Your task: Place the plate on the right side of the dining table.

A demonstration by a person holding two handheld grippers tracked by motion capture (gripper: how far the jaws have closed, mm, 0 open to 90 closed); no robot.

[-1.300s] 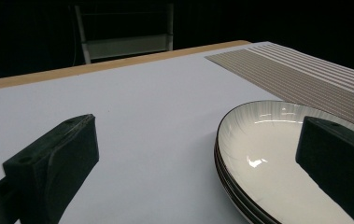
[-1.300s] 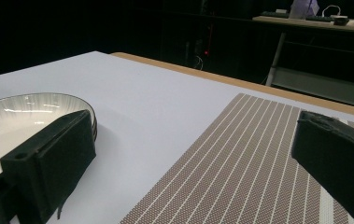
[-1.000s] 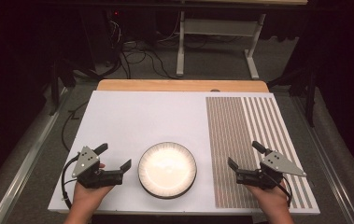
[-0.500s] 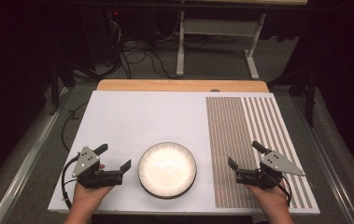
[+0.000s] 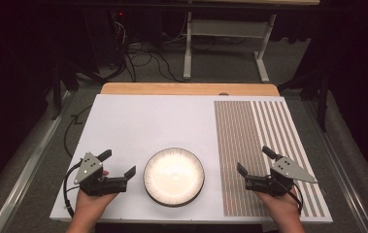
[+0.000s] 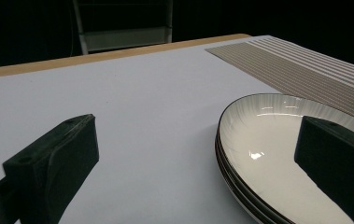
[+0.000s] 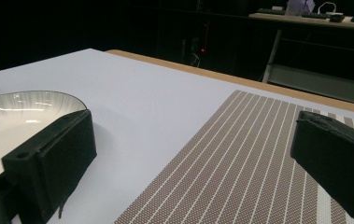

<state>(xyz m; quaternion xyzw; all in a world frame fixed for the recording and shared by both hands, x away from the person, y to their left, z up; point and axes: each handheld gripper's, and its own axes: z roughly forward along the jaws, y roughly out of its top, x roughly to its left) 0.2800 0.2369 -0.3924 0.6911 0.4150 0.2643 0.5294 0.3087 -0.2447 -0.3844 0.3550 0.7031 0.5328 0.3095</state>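
One white table, one striped brown placemat on its right side, plates stacked near centre at the near edge, at least two rims visible, one left gripper just left of them, jaws apart, one right gripper over the placemat, jaws apart.

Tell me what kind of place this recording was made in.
Probably a lab or workshop set up for recording, not a home: a white tabletop staged with stacked plates and a striped placemat, loose cables and metal desk frames in darkness behind.
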